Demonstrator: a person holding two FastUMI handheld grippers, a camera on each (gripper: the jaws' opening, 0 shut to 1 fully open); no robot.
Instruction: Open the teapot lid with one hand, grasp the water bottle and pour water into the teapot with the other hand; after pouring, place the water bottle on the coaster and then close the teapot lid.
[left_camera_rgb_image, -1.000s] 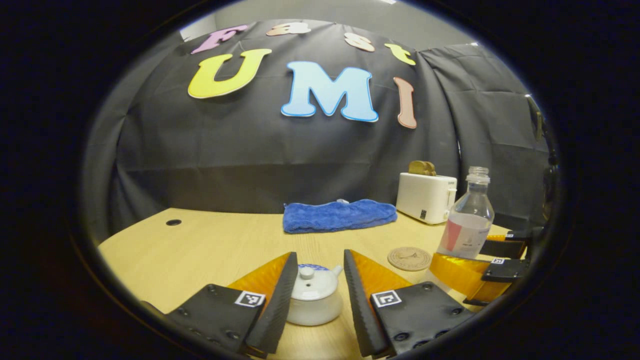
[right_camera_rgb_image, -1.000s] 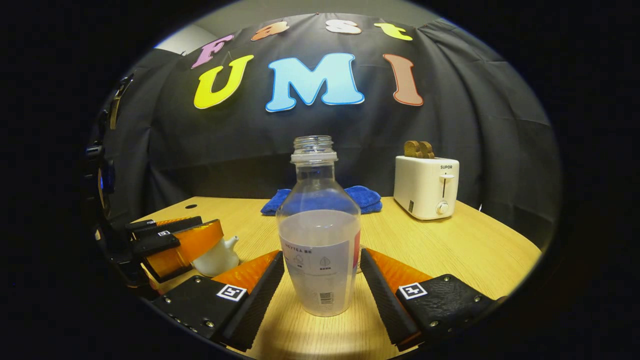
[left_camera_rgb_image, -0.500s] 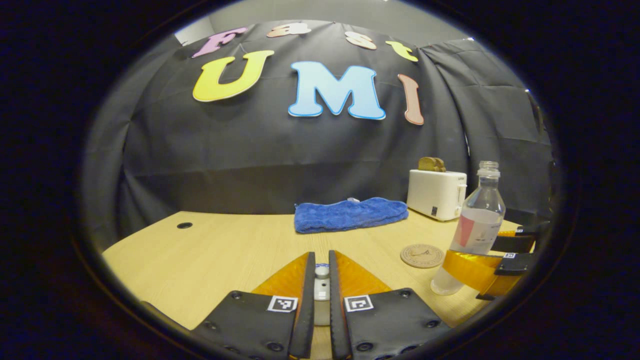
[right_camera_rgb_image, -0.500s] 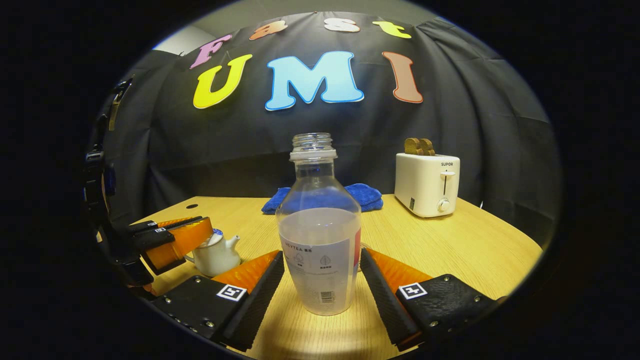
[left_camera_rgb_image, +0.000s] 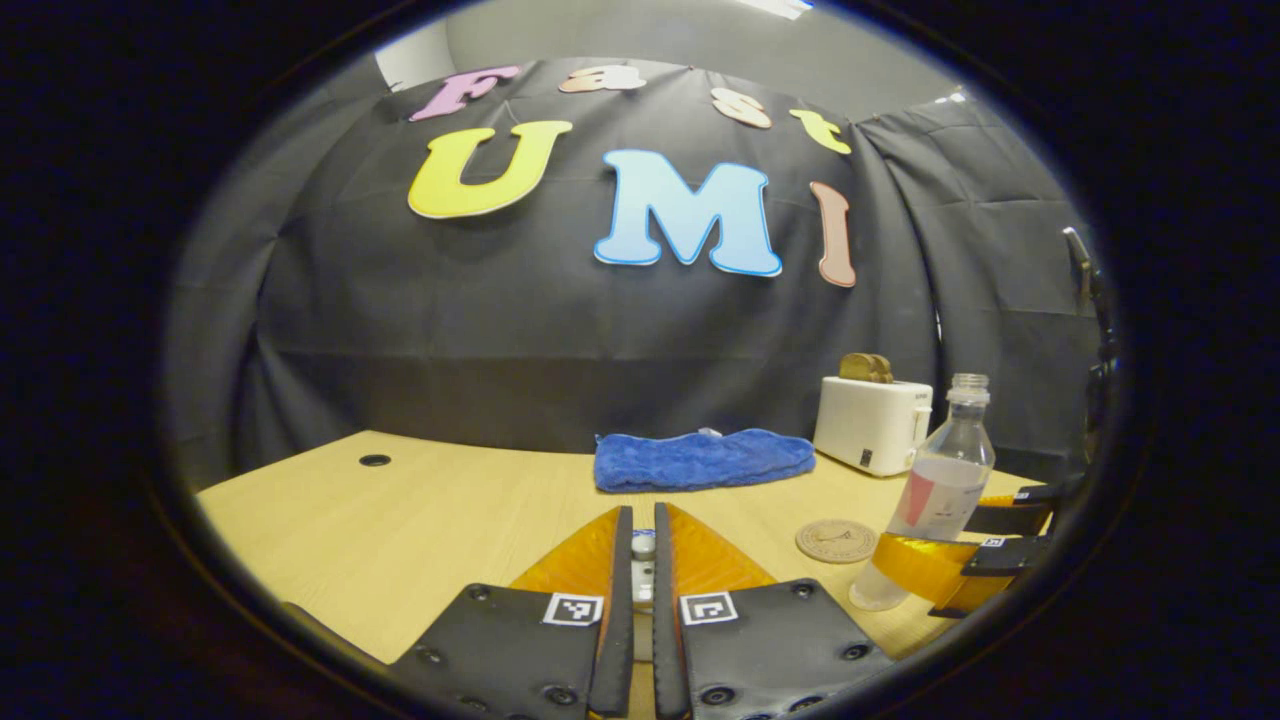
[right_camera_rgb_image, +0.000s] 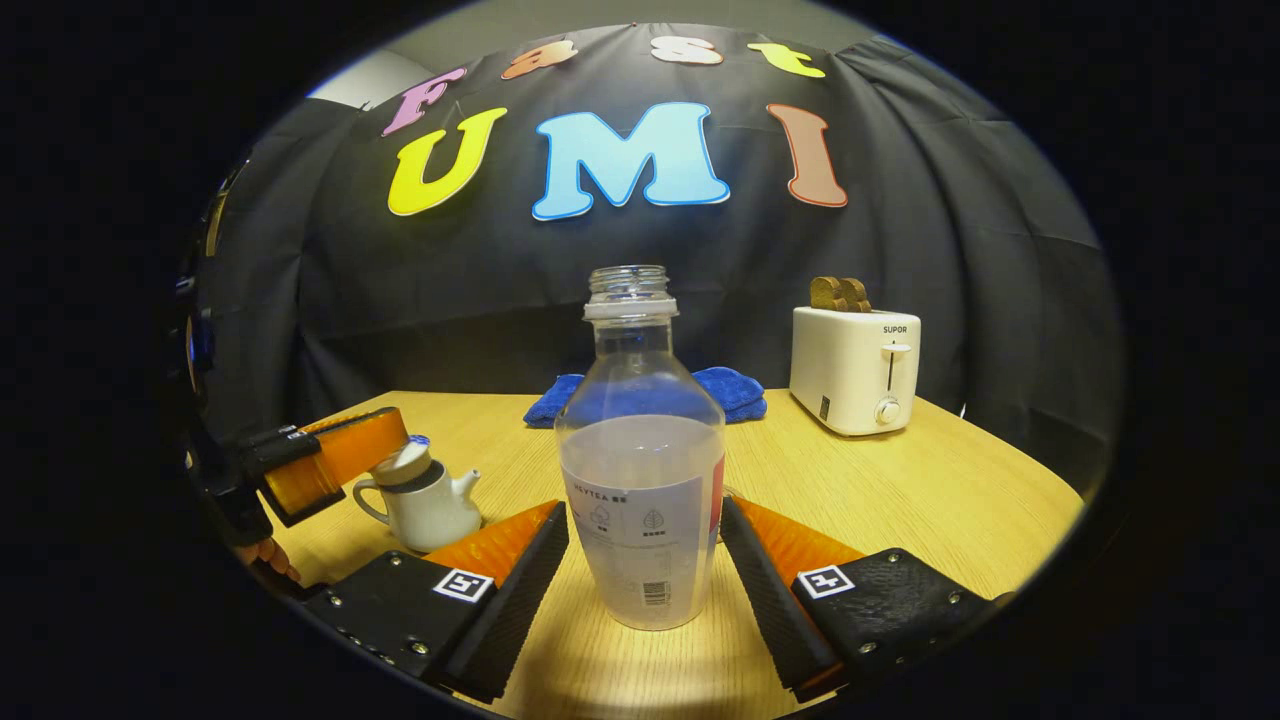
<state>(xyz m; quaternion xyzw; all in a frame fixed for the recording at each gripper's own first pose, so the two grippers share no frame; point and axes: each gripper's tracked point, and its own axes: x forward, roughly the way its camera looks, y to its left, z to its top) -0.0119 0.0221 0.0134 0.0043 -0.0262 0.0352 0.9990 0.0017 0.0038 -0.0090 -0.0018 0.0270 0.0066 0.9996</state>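
Tabletop (right_camera_rgb_image: 900, 480): bottle (right_camera_rgb_image: 640, 470) btwn open right gripper (right_camera_rgb_image: 640, 560) fingers, untouched

White teapot (right_camera_rgb_image: 425, 505) with a blue-trimmed lid (right_camera_rgb_image: 408, 462). Clear bottle (right_camera_rgb_image: 640, 450), cloudy water, white label with a red edge. Blue towel (left_camera_rgb_image: 702, 458) far back. White toaster (right_camera_rgb_image: 854, 368), brown toast (right_camera_rgb_image: 838, 294). Tan coaster (left_camera_rgb_image: 836, 540) on the pale wood-grain table (left_camera_rgb_image: 420, 520).

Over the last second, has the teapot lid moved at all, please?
Yes. In the right gripper view, the left gripper has lifted the lid up off the teapot, which has stayed put on the table.
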